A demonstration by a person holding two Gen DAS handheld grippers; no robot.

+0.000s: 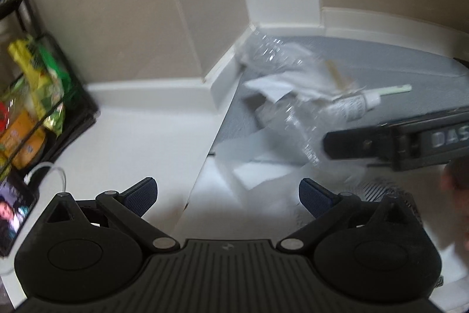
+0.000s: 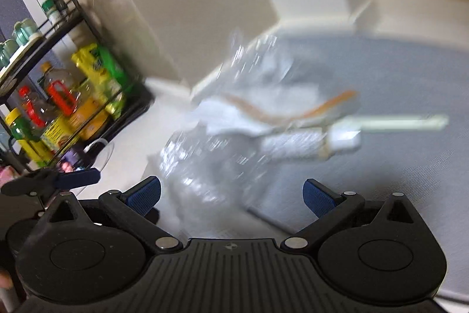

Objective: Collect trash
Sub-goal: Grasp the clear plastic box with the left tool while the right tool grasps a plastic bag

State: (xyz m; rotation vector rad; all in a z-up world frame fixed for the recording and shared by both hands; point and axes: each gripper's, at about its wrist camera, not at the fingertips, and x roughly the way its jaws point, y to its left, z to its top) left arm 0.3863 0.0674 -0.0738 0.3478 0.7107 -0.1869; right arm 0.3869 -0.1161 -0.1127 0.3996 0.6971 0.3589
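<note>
Trash heap [image 1: 296, 96] on grey mat [image 1: 381, 63], in the corner below white baseboard [image 1: 293, 25]. Crumpled clear plastic [image 1: 272, 52] at the far side, white paper scraps [image 1: 269, 87] in the middle, small white tube [image 1: 351, 104] with cap to the right, pale green stick [image 1: 392, 90] jutting past the cap, tan strip [image 1: 337, 75] across the top. Loose white paper sheets [image 1: 252, 163] nearer, overlapping the mat edge. Heavy blur in right wrist view; same heap [image 2: 249, 125], tube [image 2: 310, 143] and stick [image 2: 410, 119] recognisable, orange-tan strip [image 2: 331, 104] arching over.

Left gripper [image 1: 228, 195] spread wide, blue pads [image 1: 140, 194] well apart, nothing between them, poised over white floor edge just short of the paper sheets. Right gripper [image 2: 231, 194] likewise wide open and empty, pads [image 2: 318, 198] flanking the near end of the plastic without visible contact. Right gripper's body also in left view [image 1: 395, 140], entering from right beside the heap.

Off left: black wire rack [image 1: 44, 107] with yellow-green snack bags [image 1: 41, 78] and orange packets; bottles and jars on its shelves in right view [image 2: 58, 96]. Phone [image 1: 14, 213] with lit screen and white cable near the rack's foot. Beige wall [image 1: 132, 5] behind.
</note>
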